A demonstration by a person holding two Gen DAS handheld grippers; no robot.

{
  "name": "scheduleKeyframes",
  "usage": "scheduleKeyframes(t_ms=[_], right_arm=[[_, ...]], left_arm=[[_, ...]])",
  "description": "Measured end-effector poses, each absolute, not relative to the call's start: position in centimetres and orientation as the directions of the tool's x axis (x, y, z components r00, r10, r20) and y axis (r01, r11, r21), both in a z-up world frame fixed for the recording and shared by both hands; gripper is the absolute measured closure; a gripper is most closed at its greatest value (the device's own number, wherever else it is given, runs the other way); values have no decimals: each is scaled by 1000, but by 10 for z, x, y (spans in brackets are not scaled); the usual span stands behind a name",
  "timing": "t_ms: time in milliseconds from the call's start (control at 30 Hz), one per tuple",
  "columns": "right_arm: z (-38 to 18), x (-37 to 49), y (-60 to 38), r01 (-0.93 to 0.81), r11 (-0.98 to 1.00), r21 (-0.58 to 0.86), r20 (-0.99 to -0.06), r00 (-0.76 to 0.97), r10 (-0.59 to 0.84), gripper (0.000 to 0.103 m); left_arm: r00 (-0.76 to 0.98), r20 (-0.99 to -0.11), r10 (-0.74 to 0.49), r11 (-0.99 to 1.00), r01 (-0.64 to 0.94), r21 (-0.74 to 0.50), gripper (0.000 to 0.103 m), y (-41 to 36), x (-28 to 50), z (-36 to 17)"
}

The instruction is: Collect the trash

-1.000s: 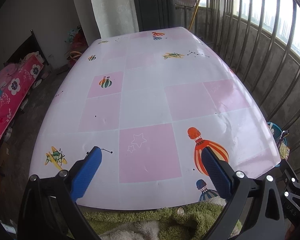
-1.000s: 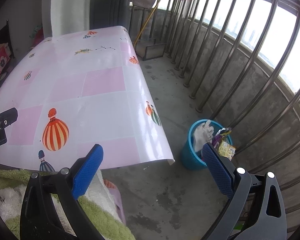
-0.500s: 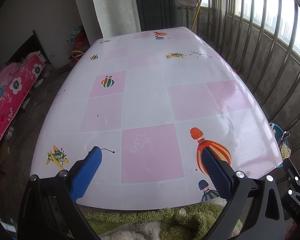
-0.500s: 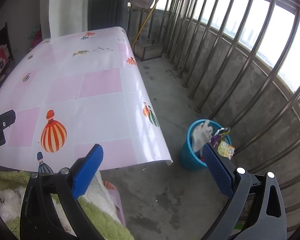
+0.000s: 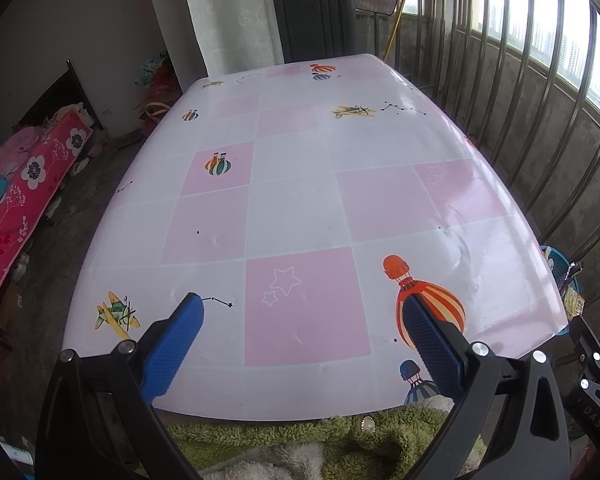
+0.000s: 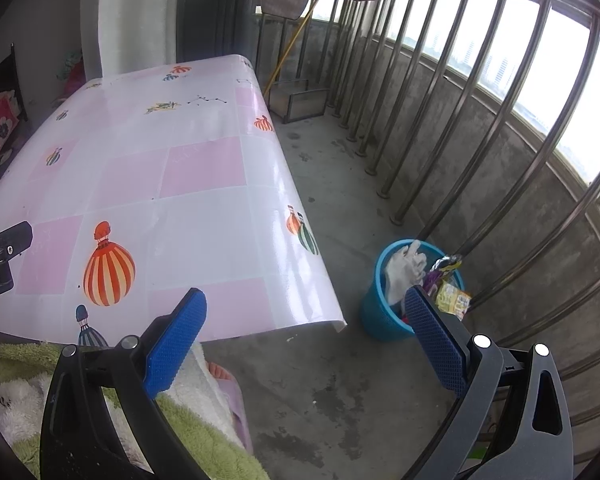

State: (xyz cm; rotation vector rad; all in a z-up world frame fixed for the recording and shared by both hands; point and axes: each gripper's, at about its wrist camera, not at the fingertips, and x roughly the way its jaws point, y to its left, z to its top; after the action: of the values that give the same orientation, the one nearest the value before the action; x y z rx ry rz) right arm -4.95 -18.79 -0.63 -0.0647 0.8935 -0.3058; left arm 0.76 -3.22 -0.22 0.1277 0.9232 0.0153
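Observation:
A blue trash bin stands on the concrete floor by the railing, right of the table, with a white crumpled piece and colourful wrappers sticking out of it. Its rim peeks past the table edge in the left wrist view. My left gripper hovers open over the near edge of the table, nothing between its blue pads. My right gripper is open and empty above the floor, between the table corner and the bin. No trash shows on the tabletop.
The table wears a pink-and-white cloth with balloon prints. Metal railing bars run along the right. A pink floral bed lies at the left. A person's green fleece clothing fills the near edge, with a foot on the floor.
Both views have shifted slightly, the table sitting a little lower and further in frame. Both grippers stay open and empty; the bin's contents look the same.

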Motion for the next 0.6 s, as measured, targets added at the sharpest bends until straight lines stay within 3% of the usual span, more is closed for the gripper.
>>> scheduleKeyframes(t_ms=[600], right_arm=[[-6, -48, -185, 235, 955, -182, -755, 589, -289, 8]], left_arm=[[606, -792, 70, 993, 38, 116, 6, -30, 8, 0]])
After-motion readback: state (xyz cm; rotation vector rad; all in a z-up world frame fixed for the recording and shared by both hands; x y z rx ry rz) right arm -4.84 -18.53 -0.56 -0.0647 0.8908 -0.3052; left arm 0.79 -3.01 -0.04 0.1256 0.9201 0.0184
